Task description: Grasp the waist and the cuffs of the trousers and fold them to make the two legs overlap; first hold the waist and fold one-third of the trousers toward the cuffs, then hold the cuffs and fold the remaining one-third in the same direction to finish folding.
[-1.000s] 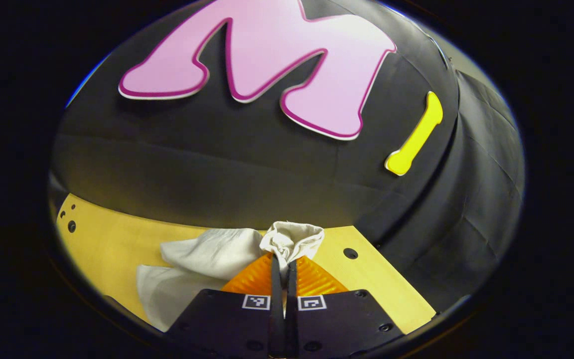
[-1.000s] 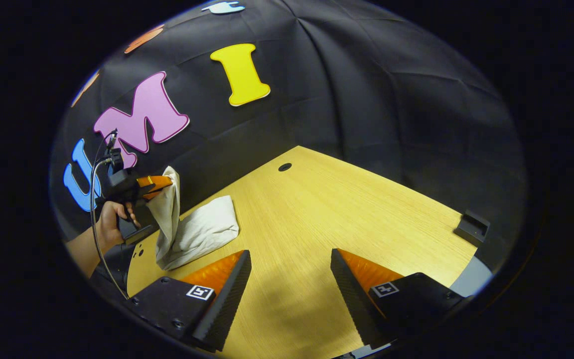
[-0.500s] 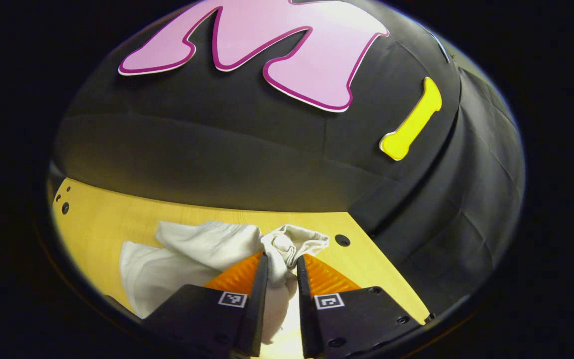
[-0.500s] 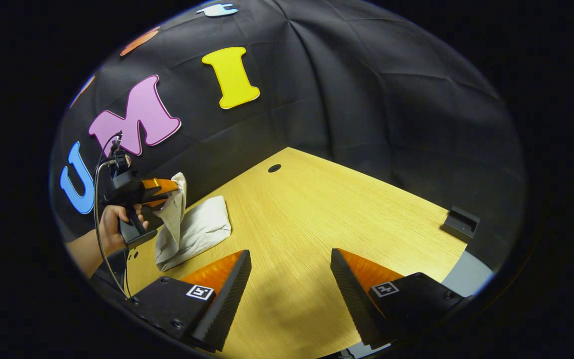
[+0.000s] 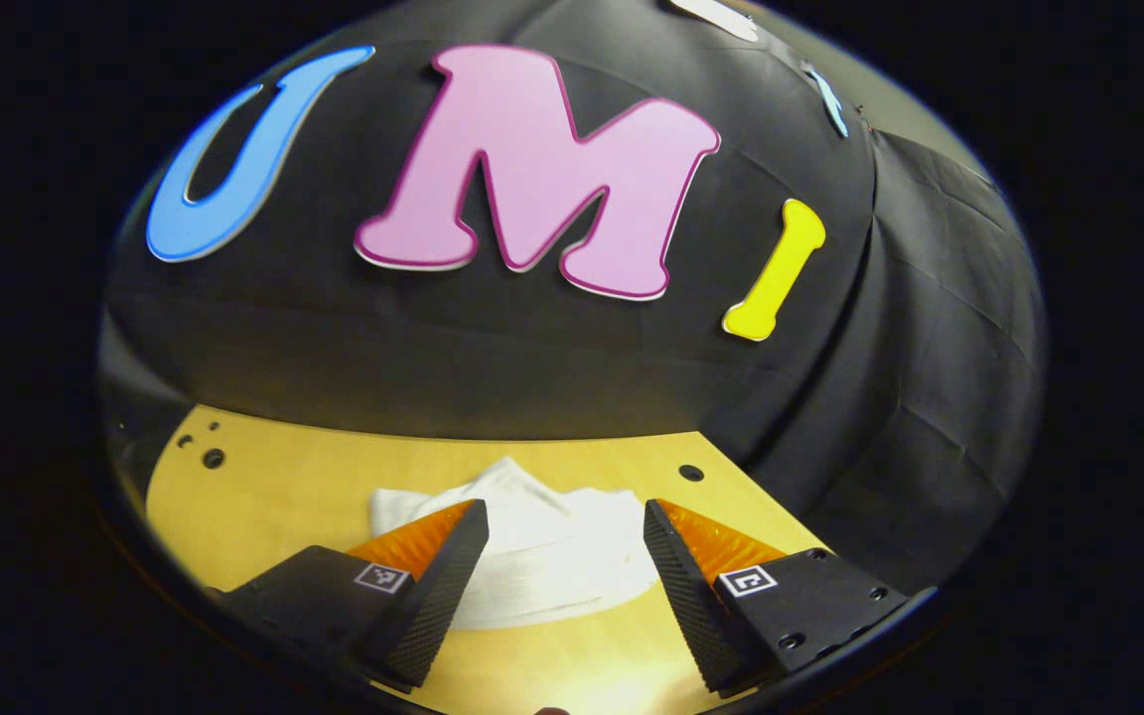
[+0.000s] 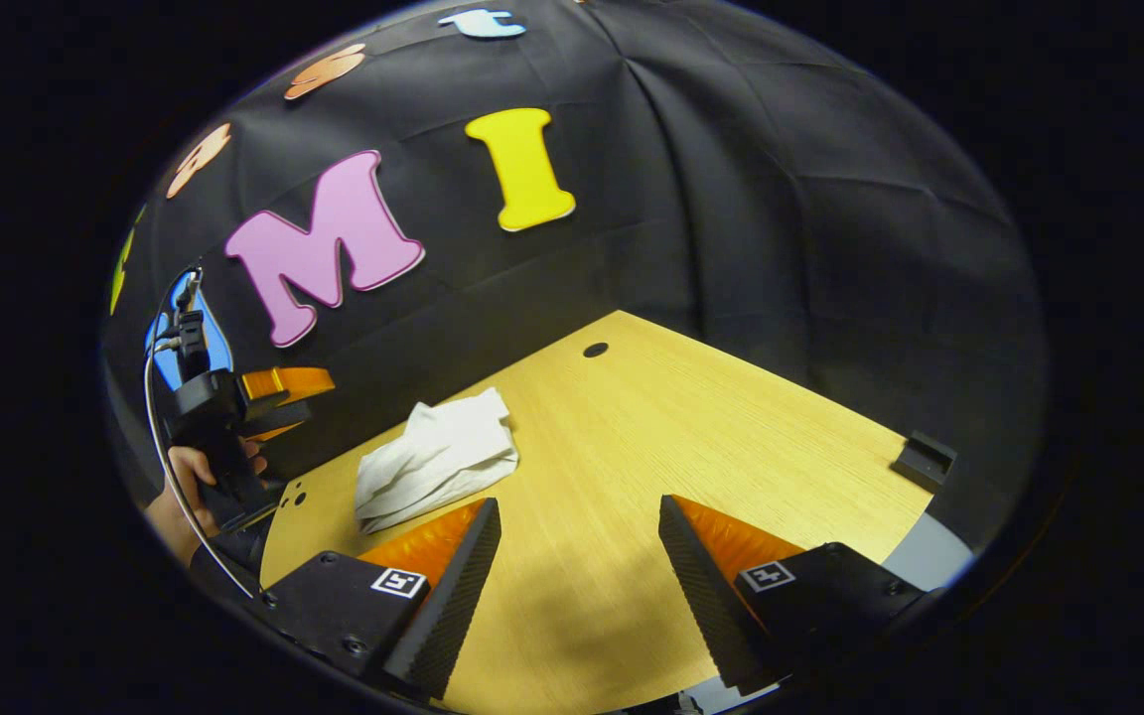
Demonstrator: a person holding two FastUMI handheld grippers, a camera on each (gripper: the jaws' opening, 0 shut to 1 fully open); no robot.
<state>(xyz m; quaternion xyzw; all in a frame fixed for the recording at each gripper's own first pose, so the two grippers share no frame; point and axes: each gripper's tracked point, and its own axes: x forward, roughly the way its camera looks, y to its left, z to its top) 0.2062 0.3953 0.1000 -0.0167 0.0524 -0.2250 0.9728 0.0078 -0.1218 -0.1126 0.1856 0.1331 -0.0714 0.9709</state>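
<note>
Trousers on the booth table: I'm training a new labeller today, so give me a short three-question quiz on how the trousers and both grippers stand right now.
1. True or false: the left gripper has its fingers pressed on the trousers.
2. In the right gripper view, the trousers lie: A) in a folded bundle on the table; B) hanging from a gripper; C) spread out flat at full length.
3. Fill in: the right gripper hangs with its fingers ____ over bare table.

Key: 1 false, its fingers stand apart and the cloth lies beyond them. 2 A. 3 open.
</note>
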